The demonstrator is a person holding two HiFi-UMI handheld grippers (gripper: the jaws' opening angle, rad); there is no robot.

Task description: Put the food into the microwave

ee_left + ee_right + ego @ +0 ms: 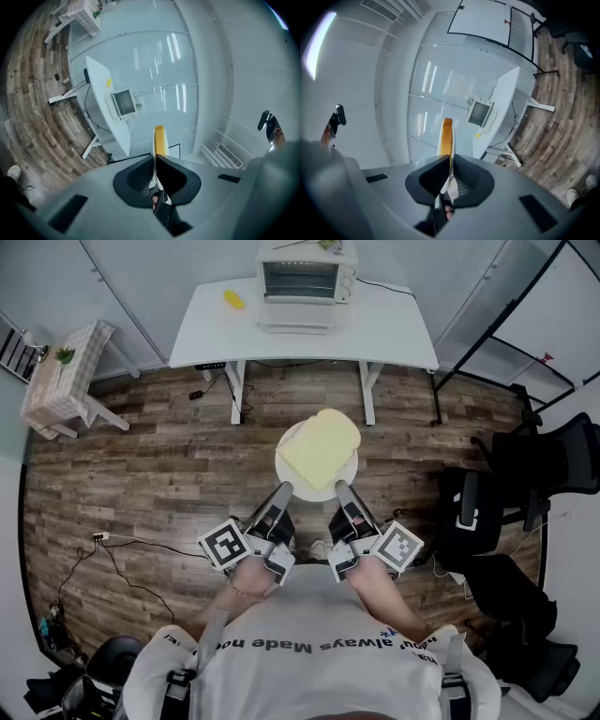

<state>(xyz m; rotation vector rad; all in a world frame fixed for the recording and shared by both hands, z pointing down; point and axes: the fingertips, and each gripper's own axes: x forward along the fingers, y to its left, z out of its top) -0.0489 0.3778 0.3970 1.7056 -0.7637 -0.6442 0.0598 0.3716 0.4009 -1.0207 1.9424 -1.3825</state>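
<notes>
Far off to the left of the left tongs [284, 489]: a small side table under a checked cloth [61, 381], standing on the brown wood-plank floor [159, 474]. Nearer, low and just behind those tongs: a marker cube [225, 545] on the gripper body, with a bare hand [251, 577] under it.

Left tongs closed hard on the near-left rim of a round white plate [314, 491]. In the left gripper view, both dark pads pressed against the thin plate edge, seen end-on, with no gap either side.

Between the two tongs and slightly ahead: the plate held level above the floor, well short of the counter. Flat on it, a pale yellow slice of bread [319, 448], overhanging the far-right rim.

Straight ahead of both tongs, well apart: a white counter [394, 329] carrying a white microwave oven [307, 276] at its far edge. Left of the oven, a small yellow object [233, 299], too small to identify.

Right tongs [341, 487] likewise shut on the plate's near-right rim. In the right gripper view, pads tight on the edge-on plate, bread showing orange-yellow above them.

Far right of the right tongs: black office chairs [539, 460].
</notes>
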